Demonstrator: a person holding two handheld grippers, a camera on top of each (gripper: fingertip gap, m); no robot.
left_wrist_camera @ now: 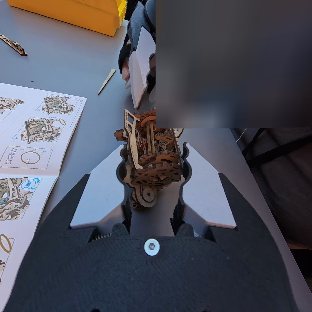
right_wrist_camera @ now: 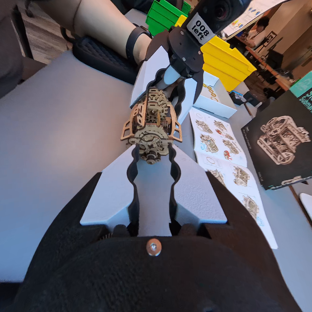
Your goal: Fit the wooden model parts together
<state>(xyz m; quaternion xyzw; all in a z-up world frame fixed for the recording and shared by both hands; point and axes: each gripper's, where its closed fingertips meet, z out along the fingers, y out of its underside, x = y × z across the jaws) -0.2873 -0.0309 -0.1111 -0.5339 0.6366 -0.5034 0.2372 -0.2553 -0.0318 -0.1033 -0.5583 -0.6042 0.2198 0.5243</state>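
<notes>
A wooden gear model [left_wrist_camera: 152, 165], light and dark brown with cogs and side frames, is held above the grey table [left_wrist_camera: 67, 67] between both grippers. My left gripper [left_wrist_camera: 154, 148] is shut on its near end, one finger on each side. A white finger [left_wrist_camera: 140, 70] of the right gripper meets the model's far end; the rest is hidden by a blurred patch. In the right wrist view my right gripper [right_wrist_camera: 152, 146] is shut on the model [right_wrist_camera: 152, 128] at its round hub end. The left gripper [right_wrist_camera: 157, 108] clasps the opposite end.
An open instruction booklet [left_wrist_camera: 33, 135] lies left, a thin wooden strip [left_wrist_camera: 107, 81] and a dark wooden piece [left_wrist_camera: 14, 44] beyond it, then a yellow bin [left_wrist_camera: 76, 15]. The right wrist view shows the booklet [right_wrist_camera: 224, 160], a black kit box [right_wrist_camera: 283, 140], a white tray [right_wrist_camera: 214, 101], yellow [right_wrist_camera: 224, 62] and green bins [right_wrist_camera: 162, 15], and a forearm [right_wrist_camera: 104, 25]. Some 4 cm of space lies between my two pairs of fingers. Left tips and right tips are each some 30 cm from the dark wooden piece [left_wrist_camera: 14, 44].
</notes>
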